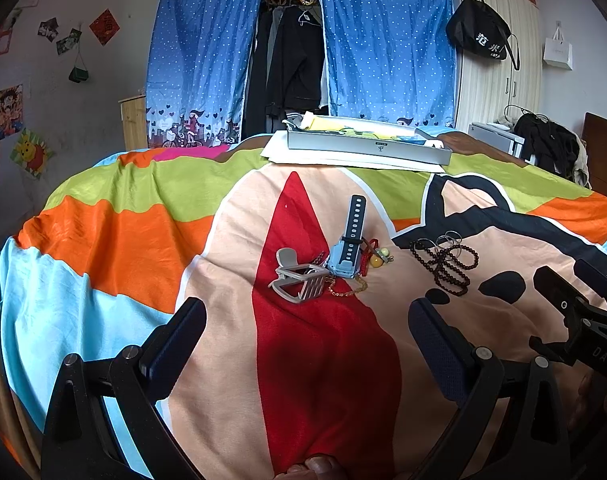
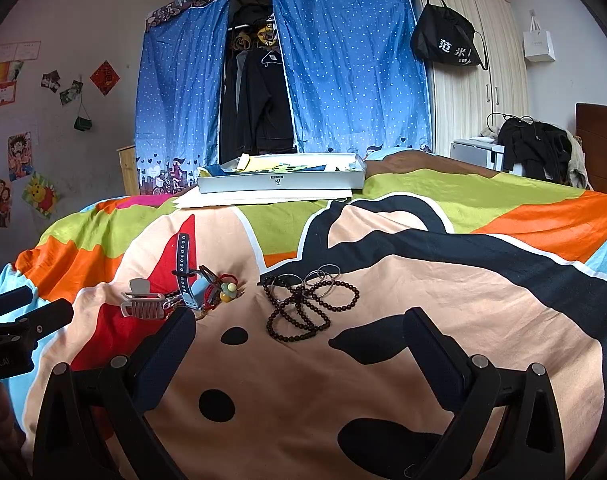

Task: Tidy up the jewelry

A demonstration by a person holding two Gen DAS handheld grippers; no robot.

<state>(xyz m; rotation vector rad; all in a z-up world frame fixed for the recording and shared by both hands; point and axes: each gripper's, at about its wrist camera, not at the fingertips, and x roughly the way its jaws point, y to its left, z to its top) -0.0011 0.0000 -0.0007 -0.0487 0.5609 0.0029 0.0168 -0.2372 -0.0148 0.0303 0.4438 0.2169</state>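
Lying on soft quilt (image 2: 383,380), round-beaded bracelet (image 2: 307,312), ridged watch (image 1: 349,240)

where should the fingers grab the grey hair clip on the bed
Take the grey hair clip by its raised handle tab at the far left end, coming from above with the left gripper. That tab stands clear of the bedspread, while the toothed end lies against the chain and watch.

Gold chain (image 1: 349,290) partly hidden under watch (image 1: 345,258); tray (image 1: 367,146) contents unclear.
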